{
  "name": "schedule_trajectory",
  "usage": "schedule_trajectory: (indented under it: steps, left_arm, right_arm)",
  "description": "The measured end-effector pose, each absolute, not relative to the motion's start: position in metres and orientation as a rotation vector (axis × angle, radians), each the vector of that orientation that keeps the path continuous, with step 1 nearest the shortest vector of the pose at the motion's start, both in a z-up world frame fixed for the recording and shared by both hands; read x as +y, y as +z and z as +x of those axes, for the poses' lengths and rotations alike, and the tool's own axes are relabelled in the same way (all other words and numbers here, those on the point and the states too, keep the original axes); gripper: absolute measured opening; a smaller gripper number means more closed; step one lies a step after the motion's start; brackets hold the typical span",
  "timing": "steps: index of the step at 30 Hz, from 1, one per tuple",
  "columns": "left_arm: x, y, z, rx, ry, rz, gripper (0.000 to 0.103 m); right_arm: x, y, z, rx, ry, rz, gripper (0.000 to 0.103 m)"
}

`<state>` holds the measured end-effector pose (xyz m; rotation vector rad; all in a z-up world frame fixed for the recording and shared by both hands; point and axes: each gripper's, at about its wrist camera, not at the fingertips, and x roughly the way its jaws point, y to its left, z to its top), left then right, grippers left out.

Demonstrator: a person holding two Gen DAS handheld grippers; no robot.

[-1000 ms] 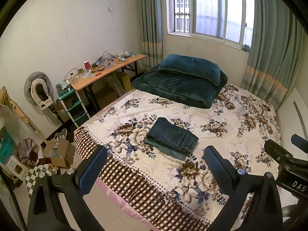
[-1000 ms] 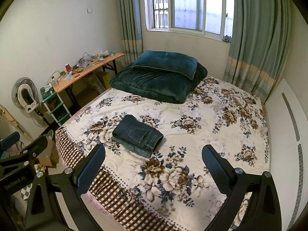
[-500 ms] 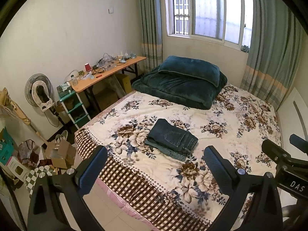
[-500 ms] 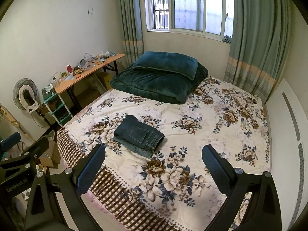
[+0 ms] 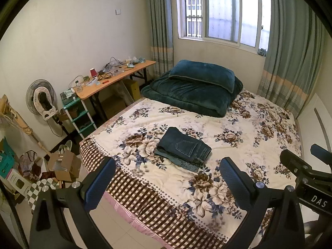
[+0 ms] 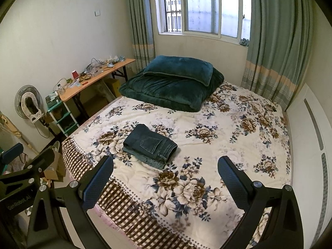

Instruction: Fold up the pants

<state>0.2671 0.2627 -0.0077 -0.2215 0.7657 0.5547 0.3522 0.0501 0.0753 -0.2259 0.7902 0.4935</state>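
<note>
Jeans (image 5: 183, 148), folded into a compact dark-denim bundle with a back pocket uppermost, lay on the floral bedspread (image 5: 238, 124) near the foot of the bed, towards its left side. In the left wrist view the bundle sat beyond and between the fingers of the left gripper (image 5: 168, 178), well apart from them; its jaws stood wide apart and held nothing. In the right wrist view the same jeans (image 6: 150, 144) lay ahead of the right gripper (image 6: 166, 176) and towards its left finger, also untouched; that gripper was likewise spread wide and empty. A lighter denim edge showed beneath the bundle's near side, but how many layers it comprised could not be made out. Further up the bed a teal quilt (image 5: 191, 96) lay folded with a matching pillow (image 5: 203, 73) on top, below the window (image 5: 224, 10). A wooden desk (image 5: 116, 78) stood beside the bed; its small clutter was too fine to identify. Part of the right gripper's body appeared at the right edge of the left wrist view, cut off by the frame.
</note>
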Motion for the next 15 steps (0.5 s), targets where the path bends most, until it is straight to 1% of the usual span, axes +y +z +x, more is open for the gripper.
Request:
schedule_trajectory:
  steps: [15]
  left_arm:
    - [0.258,-0.006,0.263,0.765,0.565,-0.223,0.103]
  right_arm:
    - [0.052,0.075,0.341,0.790,0.505,-0.225,0.102]
